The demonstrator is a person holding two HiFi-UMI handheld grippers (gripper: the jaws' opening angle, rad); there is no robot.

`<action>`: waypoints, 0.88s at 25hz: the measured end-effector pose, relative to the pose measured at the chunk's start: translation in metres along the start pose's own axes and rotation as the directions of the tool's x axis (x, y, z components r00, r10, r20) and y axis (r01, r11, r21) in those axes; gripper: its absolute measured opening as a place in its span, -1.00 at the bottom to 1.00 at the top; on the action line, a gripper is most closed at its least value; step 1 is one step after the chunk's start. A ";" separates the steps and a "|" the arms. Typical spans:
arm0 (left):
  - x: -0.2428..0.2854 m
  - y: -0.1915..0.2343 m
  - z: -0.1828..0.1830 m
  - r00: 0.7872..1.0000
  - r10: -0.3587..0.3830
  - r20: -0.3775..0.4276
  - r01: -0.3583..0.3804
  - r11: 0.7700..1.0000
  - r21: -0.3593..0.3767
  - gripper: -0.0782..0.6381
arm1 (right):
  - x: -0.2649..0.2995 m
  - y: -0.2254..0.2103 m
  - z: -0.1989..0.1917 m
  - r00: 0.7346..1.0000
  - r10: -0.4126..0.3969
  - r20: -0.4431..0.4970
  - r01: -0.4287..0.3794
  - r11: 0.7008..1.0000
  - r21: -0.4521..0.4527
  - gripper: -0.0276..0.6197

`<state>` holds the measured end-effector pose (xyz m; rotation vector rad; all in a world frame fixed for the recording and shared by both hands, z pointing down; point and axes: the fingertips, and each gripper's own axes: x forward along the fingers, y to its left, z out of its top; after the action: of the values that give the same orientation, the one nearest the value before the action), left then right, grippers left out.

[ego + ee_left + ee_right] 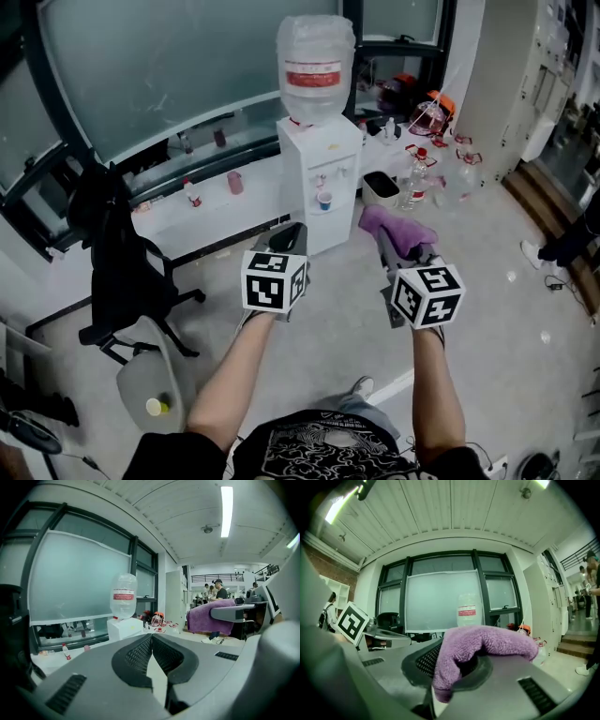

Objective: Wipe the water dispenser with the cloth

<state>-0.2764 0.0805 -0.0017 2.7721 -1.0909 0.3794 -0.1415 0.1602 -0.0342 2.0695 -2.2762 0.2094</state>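
We've got the right gripper point(457, 660) clamped on the purple cloth point(398, 228), which flops over its jaws. Left gripper point(151, 639) is pinched together with nothing in it. The dispenser point(319, 183) stands ahead by the window point(141, 75), well apart from both.

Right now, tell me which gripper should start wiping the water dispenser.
Right. The right gripper is shut on the purple cloth and faces the water dispenser; the left gripper is shut and empty.
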 end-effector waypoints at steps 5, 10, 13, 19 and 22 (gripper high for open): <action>0.053 -0.020 0.015 0.998 0.055 -0.021 -0.055 0.998 -0.006 -0.71 | 0.025 -0.058 0.008 0.998 0.061 -0.018 -0.061 0.998 -0.007 -0.78; 0.091 -0.033 0.031 0.993 0.115 -0.024 -0.115 0.993 -0.013 -0.71 | 0.042 -0.105 0.011 0.993 0.116 -0.033 -0.116 0.993 0.000 -0.78; 0.105 -0.039 0.038 0.990 0.139 -0.029 -0.139 0.990 -0.014 -0.71 | 0.051 -0.122 0.013 0.989 0.147 -0.036 -0.146 0.989 0.013 -0.78; 0.125 -0.039 0.048 0.983 0.180 -0.034 -0.180 0.984 -0.007 -0.71 | 0.070 -0.132 0.015 0.977 0.209 -0.046 -0.209 0.978 0.005 -0.78; 0.135 -0.037 0.047 0.982 0.187 -0.039 -0.187 0.982 -0.002 -0.71 | 0.081 -0.136 0.014 0.973 0.227 -0.050 -0.227 0.974 0.007 -0.78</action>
<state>-0.1470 0.0097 -0.0101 2.6529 -1.3448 0.4481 -0.0139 0.0656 -0.0289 1.7781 -2.4792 0.2702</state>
